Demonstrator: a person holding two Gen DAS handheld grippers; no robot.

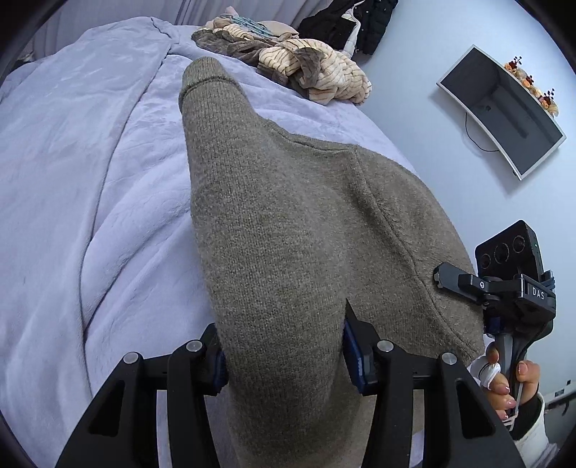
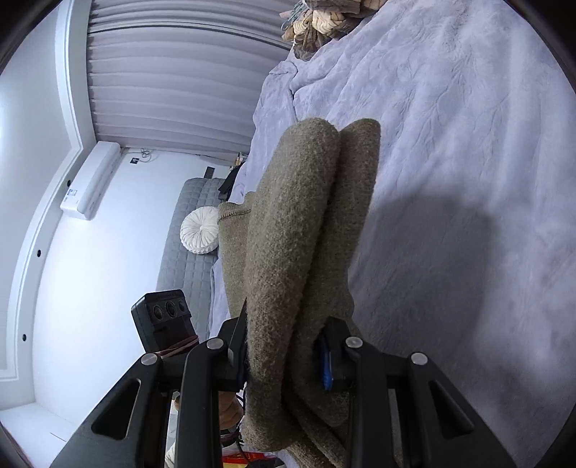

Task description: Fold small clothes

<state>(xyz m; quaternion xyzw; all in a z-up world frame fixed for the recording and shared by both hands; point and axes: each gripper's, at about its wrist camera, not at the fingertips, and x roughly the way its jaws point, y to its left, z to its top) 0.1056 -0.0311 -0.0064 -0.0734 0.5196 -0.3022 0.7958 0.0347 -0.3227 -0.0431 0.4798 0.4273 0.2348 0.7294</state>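
An olive-grey knit sweater (image 1: 288,230) hangs above the lavender bedspread (image 1: 90,180), held up by both grippers. My left gripper (image 1: 284,363) is shut on a thick fold of the sweater; one sleeve with its cuff points away over the bed. My right gripper (image 2: 284,356) is shut on another bunched, doubled fold of the sweater (image 2: 302,230), held above the bedspread (image 2: 450,144). The right gripper also shows in the left wrist view (image 1: 441,279) at the sweater's right edge. The left gripper's camera housing shows in the right wrist view (image 2: 163,316).
A pile of beige striped and brown clothes (image 1: 288,61) lies at the far end of the bed, also in the right wrist view (image 2: 324,21). A wall screen (image 1: 504,111), dark clothes (image 1: 345,25), a grey sofa with a white round cushion (image 2: 199,235) and curtains (image 2: 172,72) surround the bed.
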